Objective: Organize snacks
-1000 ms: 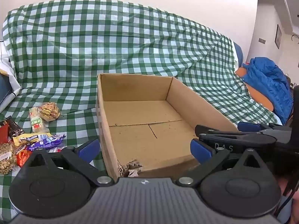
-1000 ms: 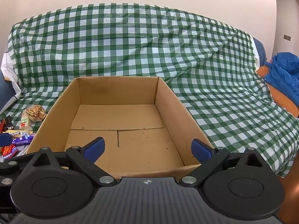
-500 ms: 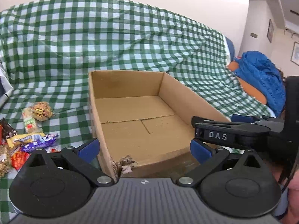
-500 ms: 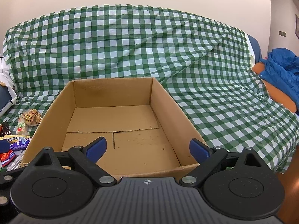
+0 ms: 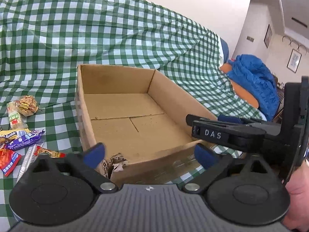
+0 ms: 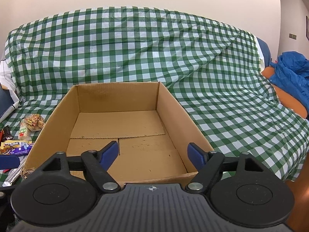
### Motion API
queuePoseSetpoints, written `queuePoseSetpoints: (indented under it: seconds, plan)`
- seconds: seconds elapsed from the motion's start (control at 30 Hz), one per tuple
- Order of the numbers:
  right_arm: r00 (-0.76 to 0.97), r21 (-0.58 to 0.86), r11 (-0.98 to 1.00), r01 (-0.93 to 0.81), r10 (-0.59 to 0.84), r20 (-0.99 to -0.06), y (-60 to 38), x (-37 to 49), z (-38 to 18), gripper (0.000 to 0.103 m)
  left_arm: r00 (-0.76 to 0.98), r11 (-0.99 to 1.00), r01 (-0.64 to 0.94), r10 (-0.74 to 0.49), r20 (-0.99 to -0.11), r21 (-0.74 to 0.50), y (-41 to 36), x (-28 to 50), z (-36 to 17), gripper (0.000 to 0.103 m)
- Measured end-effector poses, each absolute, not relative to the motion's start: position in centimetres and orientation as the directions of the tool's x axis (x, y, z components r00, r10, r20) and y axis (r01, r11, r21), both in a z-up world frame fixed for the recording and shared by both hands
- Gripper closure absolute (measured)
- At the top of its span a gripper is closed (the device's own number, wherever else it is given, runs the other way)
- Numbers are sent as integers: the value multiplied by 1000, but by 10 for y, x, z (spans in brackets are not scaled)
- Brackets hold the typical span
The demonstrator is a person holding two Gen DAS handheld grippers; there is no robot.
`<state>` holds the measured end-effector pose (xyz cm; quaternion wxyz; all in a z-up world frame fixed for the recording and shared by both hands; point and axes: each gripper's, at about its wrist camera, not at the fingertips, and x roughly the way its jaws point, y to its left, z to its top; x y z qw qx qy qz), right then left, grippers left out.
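1. The left gripper [image 5: 149, 154] hangs with its blue-tipped fingers [image 5: 94, 154] spread wide and nothing between them, just in front of the near wall of the cardboard box [image 5: 154, 164].
2. The right gripper [image 6: 153, 155] likewise has its jaws parted and grips nothing; its blue pads [image 6: 109, 152] sit over the near edge of the same box [image 6: 173, 114].
3. In the left wrist view the right gripper [image 5: 231, 133] reaches in from the right side, its black body marked "DAS", over the box's near right corner.
4. The box is open-topped and holds no snacks; its near left corner [image 5: 115, 164] is torn and crumpled.
5. The snacks lie in a loose group on the cloth to the left of the box: a purple-wrapped bar [image 5: 24, 141], a red packet [image 5: 8, 161], a clear bag of biscuits [image 5: 27, 105] and a green-labelled pack [image 5: 15, 118] farther back.
6. Everything rests on a green-and-white checked cloth [image 6: 135, 48] that climbs up over a sofa back.
7. At the far right a blue jacket [image 5: 253, 77] lies on an orange cushion [image 6: 283, 96].
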<state>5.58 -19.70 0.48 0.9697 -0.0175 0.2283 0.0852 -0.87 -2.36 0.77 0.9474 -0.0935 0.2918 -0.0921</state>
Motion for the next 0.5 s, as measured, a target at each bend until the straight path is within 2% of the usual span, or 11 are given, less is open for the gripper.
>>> queuePoseSetpoints:
  seconds: [0.07, 0.1, 0.13, 0.17, 0.2, 0.43, 0.5]
  plan:
    - [881, 2, 985, -174, 156, -447, -198, 55, 6, 31, 804, 968, 116, -224, -551, -224, -22, -7, 7, 36]
    - [876, -5, 985, -174, 152, -457, -197, 55, 6, 33, 808, 970, 112, -216, -548, -216, -20, -8, 8, 52]
    - [867, -14, 984, -176, 148, -476, -197, 55, 6, 34, 807, 969, 114, -219, -548, -219, -16, -8, 9, 61]
    - [858, -24, 984, -179, 144, -493, -196, 55, 7, 37, 805, 967, 115, -225, -548, -228, -12, -8, 10, 74]
    - [860, -23, 983, -180, 146, -489, -195, 55, 7, 40, 804, 963, 112, -233, -547, -245, -6, -8, 12, 81]
    - [872, 38, 973, -227, 220, -437, -171, 47, 18, 47, 797, 951, 50, -222, -562, -304, 57, -4, 42, 84]
    - [873, 49, 964, -260, 257, -416, -159, 42, 22, 47, 796, 959, 33, -195, -572, -281, 86, 0, 50, 82]
